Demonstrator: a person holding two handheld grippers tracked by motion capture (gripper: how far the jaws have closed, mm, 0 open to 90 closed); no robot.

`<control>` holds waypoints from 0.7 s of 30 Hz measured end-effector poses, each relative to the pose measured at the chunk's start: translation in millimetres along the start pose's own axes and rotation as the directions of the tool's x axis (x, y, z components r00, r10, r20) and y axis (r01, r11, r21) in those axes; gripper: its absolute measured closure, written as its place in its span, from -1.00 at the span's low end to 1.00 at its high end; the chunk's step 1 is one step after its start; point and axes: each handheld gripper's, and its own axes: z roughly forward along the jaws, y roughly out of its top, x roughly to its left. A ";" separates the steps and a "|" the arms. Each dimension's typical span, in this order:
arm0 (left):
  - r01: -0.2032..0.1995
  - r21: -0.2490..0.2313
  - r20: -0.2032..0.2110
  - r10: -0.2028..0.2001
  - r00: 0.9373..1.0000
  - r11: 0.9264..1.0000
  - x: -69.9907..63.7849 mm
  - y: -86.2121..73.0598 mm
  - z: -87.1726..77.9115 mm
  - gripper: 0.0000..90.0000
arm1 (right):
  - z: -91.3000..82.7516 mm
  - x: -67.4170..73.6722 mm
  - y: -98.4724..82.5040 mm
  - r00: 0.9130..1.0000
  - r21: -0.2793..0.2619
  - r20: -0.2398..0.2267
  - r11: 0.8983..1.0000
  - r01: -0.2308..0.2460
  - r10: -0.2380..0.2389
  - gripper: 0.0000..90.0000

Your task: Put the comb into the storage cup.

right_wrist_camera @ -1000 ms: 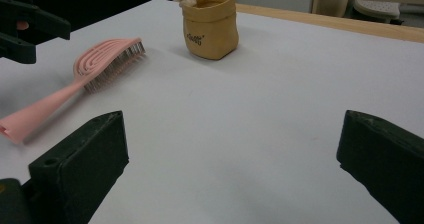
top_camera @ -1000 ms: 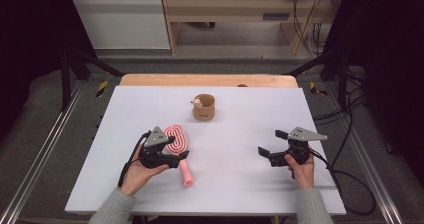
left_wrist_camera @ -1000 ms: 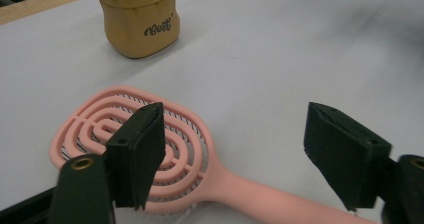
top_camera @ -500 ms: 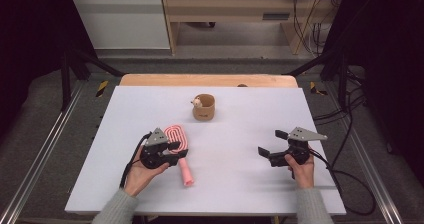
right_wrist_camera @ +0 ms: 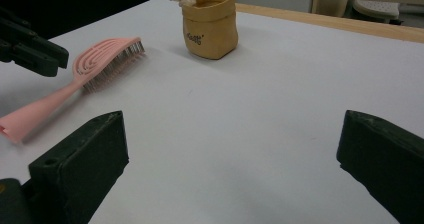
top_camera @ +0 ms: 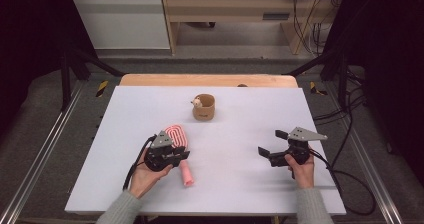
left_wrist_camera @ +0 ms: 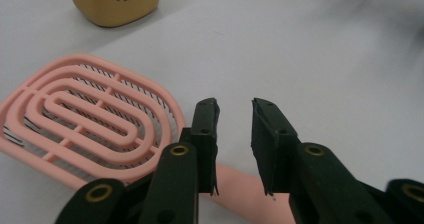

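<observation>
Nearest the person's edge of the white table (top_camera: pixel 240 194), the left gripper (left_wrist_camera: pixel 235 129) sits over the handle of a pink hairbrush (left_wrist_camera: pixel 90 119); its jaws have just been closing and now straddle the handle, a narrow gap left between them, pads not pressing it. Off to the right, well apart, the right gripper (top_camera: pixel 272 146) rests with jaws spread wide (nothing between them). Farther back stands a tan cup (top_camera: pixel 204 108) with a small figure on its rim.
</observation>
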 end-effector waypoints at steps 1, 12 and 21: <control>-0.004 0.006 -0.002 0.004 1.000 1.000 -0.6 -0.1 0.7 0.62 | 0.0 0.0 0.0 1.000 0.000 -0.001 1.000 0.000 0.000 -0.99; -0.023 0.040 0.007 0.023 1.000 0.999 -8.2 -1.2 6.4 0.86 | 0.3 0.1 -0.1 1.000 0.003 -0.001 1.000 0.000 0.000 -0.99; -0.036 0.071 0.024 0.034 0.999 0.997 -11.5 -2.5 10.5 0.99 | 0.4 0.0 -0.2 1.000 0.003 -0.001 1.000 0.001 -0.001 -0.99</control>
